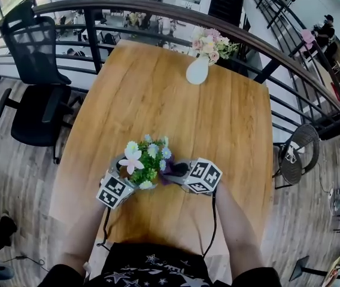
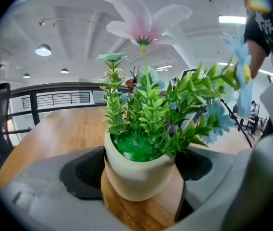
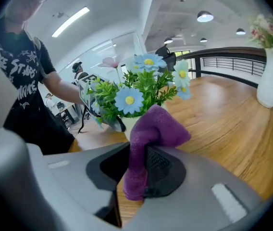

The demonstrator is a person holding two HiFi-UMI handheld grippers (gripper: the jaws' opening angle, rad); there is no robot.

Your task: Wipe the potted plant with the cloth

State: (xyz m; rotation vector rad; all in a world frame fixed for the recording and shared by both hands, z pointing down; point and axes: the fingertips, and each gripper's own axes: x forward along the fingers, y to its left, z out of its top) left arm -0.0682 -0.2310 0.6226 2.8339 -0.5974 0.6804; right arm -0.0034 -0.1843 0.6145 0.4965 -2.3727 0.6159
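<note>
Head view: potted plant (image 1: pixel 143 159) stands toward 6 o'clock on the surface (image 1: pixel 158 88), its pot (image 2: pixel 136 177) pinched by the left tongs (image 1: pixel 123 175); right tongs (image 3: pixel 139 170) pinch the purple cloth (image 3: pixel 158 126) at its 3 o'clock.

Showing warm varnished wood with a long grain and a faint satin sheen across the table (image 1: pixel 158 100). Looking matt, smooth and cream on the pot (image 2: pixel 136 182), like unglazed ceramic. Gleaming slightly on the green plastic leaves (image 2: pixel 151 114); looking thin, matt and fabric-like on the petals (image 2: pixel 143 25). Looking soft and fuzzy, with a fine nap, on the purple cloth (image 3: pixel 158 126). Wearing smooth matt grey plastic on the left gripper (image 2: pixel 140 170) and right gripper (image 3: pixel 139 162) alike, with black, finely ribbed, rubbery-looking pads (image 3: pixel 164 166). Shining glossy white on the vase (image 1: pixel 197 70) at twelve o'clock of the table. Showing dark painted metal on the rail (image 1: pixel 92 37) beyond, and black mesh on the chair (image 1: pixel 32 46) at ten o'clock.
</note>
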